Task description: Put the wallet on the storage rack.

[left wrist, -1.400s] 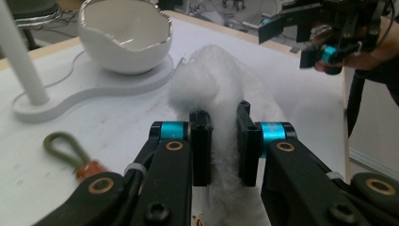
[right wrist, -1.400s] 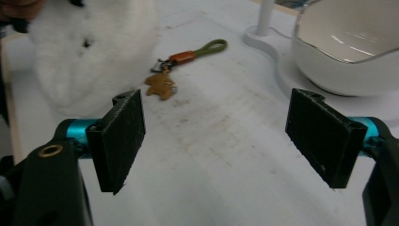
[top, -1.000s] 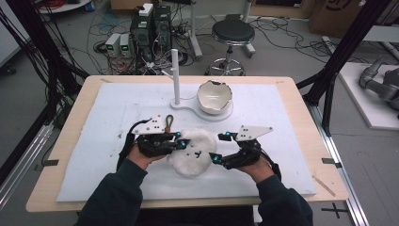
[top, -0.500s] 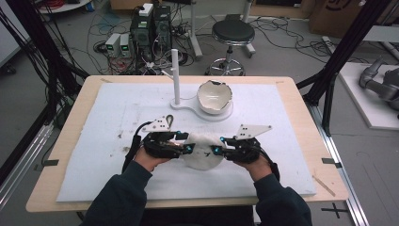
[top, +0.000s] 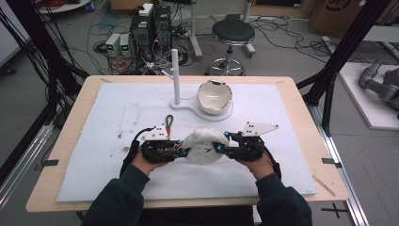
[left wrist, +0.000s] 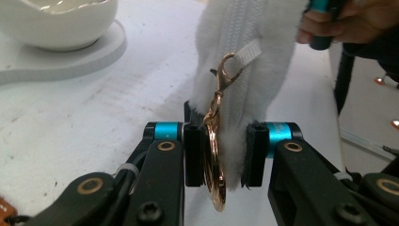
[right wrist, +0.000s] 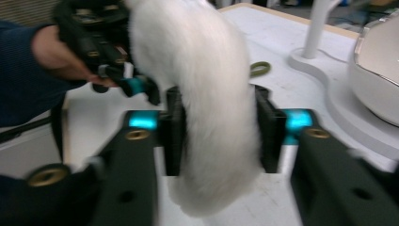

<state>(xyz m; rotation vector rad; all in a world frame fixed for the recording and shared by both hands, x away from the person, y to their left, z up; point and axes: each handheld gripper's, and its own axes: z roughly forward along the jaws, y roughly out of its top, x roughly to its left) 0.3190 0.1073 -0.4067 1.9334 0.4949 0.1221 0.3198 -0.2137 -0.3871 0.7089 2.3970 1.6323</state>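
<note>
A white fluffy pouch hangs between both grippers, just above the white mat. My left gripper is shut on the pouch's left end. In the left gripper view the jaws pinch the fur beside its zipper. A gold clasp and ring dangle between them. My right gripper is shut on the right end, and its jaws squeeze the thick fur. The left gripper shows behind the pouch there.
A white stand with an upright post holds a cracked, shell-like white bowl at the mat's far middle. A small olive loop lies on the mat just beyond the left gripper. Wooden table edges frame the mat.
Both grippers have shifted a little to the right and away from the person. The pouch has come up off the mat and now hangs between them.
</note>
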